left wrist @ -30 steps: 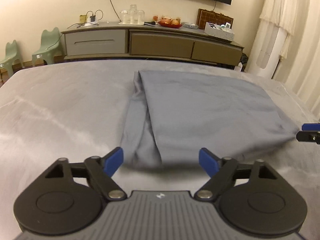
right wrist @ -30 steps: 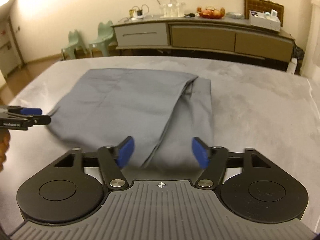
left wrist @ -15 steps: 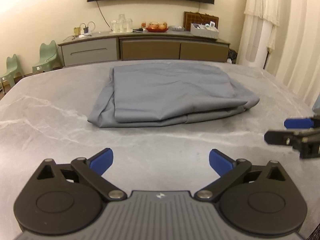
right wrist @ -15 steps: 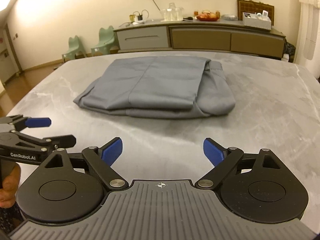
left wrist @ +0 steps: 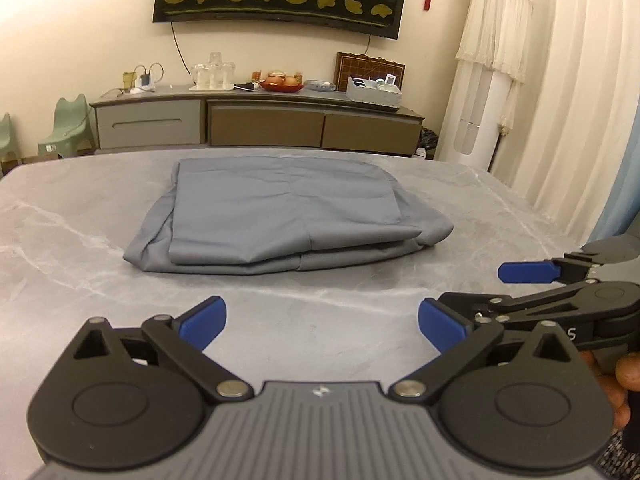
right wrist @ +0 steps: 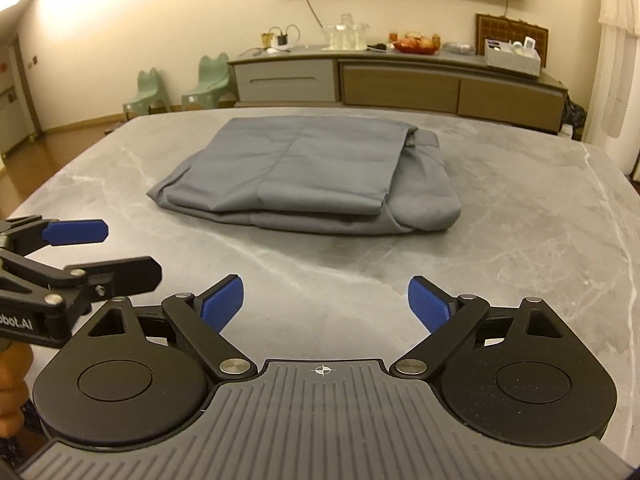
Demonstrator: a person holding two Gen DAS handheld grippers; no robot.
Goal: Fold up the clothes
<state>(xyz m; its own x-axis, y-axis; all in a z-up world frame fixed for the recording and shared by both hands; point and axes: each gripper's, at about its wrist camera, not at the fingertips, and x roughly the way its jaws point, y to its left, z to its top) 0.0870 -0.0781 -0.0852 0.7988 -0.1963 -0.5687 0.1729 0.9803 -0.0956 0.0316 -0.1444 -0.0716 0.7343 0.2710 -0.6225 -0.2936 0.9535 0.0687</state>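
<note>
A grey garment [left wrist: 280,216] lies folded in a flat rectangle on the grey marble table [left wrist: 60,248]; it also shows in the right wrist view [right wrist: 312,176]. My left gripper [left wrist: 320,324] is open and empty, held over the table well short of the garment's near edge. My right gripper [right wrist: 326,306] is open and empty, also back from the garment. The right gripper shows at the right of the left wrist view [left wrist: 532,280]; the left gripper shows at the left of the right wrist view [right wrist: 76,240].
A long sideboard [left wrist: 256,120] with a fruit bowl, glasses and a box stands behind the table. Green small chairs [left wrist: 68,126] stand at the back left. White curtains [left wrist: 560,100] hang at the right. The table's rounded edge [right wrist: 624,184] is near on the right.
Both grippers have drawn back from the garment toward the table's near side and risen. Both jaws have opened wider. The garment stays folded and still.
</note>
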